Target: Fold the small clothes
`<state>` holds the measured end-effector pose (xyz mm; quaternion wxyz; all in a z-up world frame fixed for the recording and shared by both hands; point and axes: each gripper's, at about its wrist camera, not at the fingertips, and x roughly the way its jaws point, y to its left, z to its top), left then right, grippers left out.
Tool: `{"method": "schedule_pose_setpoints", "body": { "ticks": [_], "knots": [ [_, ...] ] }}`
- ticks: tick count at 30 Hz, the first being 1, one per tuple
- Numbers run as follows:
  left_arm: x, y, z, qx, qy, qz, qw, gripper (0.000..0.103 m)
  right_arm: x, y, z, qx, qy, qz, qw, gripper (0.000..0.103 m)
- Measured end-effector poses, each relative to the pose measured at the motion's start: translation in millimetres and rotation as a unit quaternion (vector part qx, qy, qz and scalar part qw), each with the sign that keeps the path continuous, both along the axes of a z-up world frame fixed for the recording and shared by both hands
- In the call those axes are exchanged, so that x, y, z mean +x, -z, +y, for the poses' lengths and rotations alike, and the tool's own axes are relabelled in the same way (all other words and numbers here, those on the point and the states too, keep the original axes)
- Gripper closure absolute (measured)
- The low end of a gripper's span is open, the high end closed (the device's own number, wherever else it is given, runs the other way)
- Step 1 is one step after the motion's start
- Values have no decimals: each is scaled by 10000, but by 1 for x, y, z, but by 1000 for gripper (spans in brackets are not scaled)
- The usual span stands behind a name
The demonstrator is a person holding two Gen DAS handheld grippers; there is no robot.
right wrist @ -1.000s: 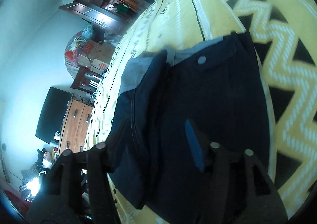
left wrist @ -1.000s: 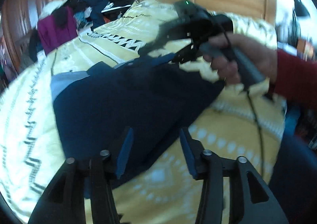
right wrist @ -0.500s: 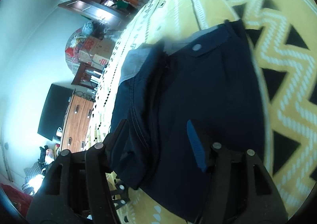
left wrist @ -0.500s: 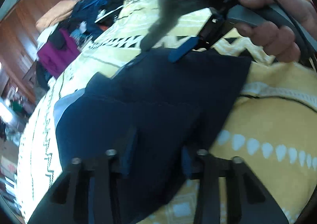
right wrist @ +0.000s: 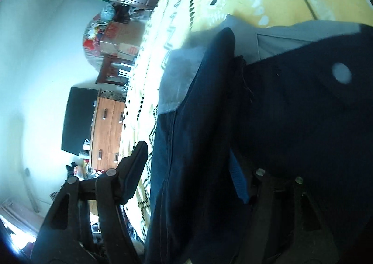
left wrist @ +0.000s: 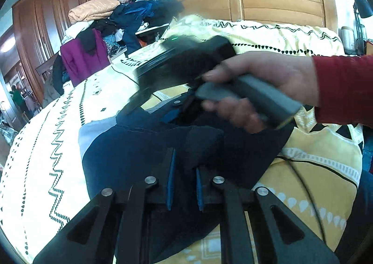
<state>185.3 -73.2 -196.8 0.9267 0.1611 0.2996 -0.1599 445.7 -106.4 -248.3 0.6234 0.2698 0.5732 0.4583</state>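
Left wrist view: the left gripper (left wrist: 184, 176) has closed narrow on a bunched fold of the navy garment (left wrist: 130, 147), which lies on the yellow bed (left wrist: 314, 194); a second ago it was wide, so a fold is starting. Right wrist view: the right gripper (right wrist: 186, 168) stays wide over the garment's edge, whose long axis runs away from this camera, grey waistband (right wrist: 179, 77) farthest.

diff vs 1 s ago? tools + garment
The left tool narrowed from wide open and now pinches a raised fold of the navy garment. The right tool pushed further in over the cloth, still open. The garment stays on the yellow bedspread, grey waistband still showing.
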Motion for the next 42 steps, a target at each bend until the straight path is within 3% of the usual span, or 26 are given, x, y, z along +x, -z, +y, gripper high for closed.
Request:
{"method": "schedule_pose_setpoints", "body": {
  "ticks": [1, 2, 3, 8, 11, 14, 20, 23, 26, 29, 32, 36, 39, 42],
  "knots": [
    [-2, -1, 0, -25, 2, -4, 10000, 87, 1, 0, 2, -4, 20, -12, 10000, 41],
    [-2, -2, 2, -67, -11, -13, 10000, 87, 1, 0, 4, -26, 44, -53, 10000, 59],
    [-2, -3, 3, -120, -22, -4, 9999, 87, 0, -2, 5, -146, 112, -158, 9997, 94],
    [0, -13, -3, -413, 135, 27, 9991, 87, -23, -39, -23, -97, 401, -917, 9949, 98],
    [-1, -29, -23, -527, 539, -118, 9971, 87, -34, -61, -58, -111, 616, -1262, 9900, 98],
    [8, -35, -48, -744, 948, -50, 9927, 86, -30, -56, -93, -342, 874, -1215, 9881, 98],
    [38, -12, -90, -911, 1355, 405, 9857, 83, -17, -15, -162, -672, 1393, -750, 9851, 98],
    [48, 9, -103, -908, 1423, 708, 9831, 78, -8, 16, -168, -668, 1329, -360, 9882, 97],
    [50, 25, -106, -818, 1330, 956, 9831, 77, -3, 30, -167, -566, 1307, -126, 9897, 91],
    [24, 16, -95, -668, 1316, 741, 9863, 76, -14, 22, -174, -622, 1267, -134, 9899, 75],
    [-15, -5, -66, -500, 1050, 333, 9927, 75, -45, 12, -185, -603, 1257, -112, 9902, 60],
    [-53, -13, -15, -407, 206, 28, 9990, 65, -91, 5, -191, -693, 1209, -142, 9901, 45],
    [-60, 3, 14, -311, -330, 266, 9986, 63, -117, 7, -187, -745, 1003, -107, 9921, 45],
    [-60, 17, 25, -318, -517, 428, 9972, 62, -123, 5, -179, -788, 922, -185, 9924, 45]
  ]
}}
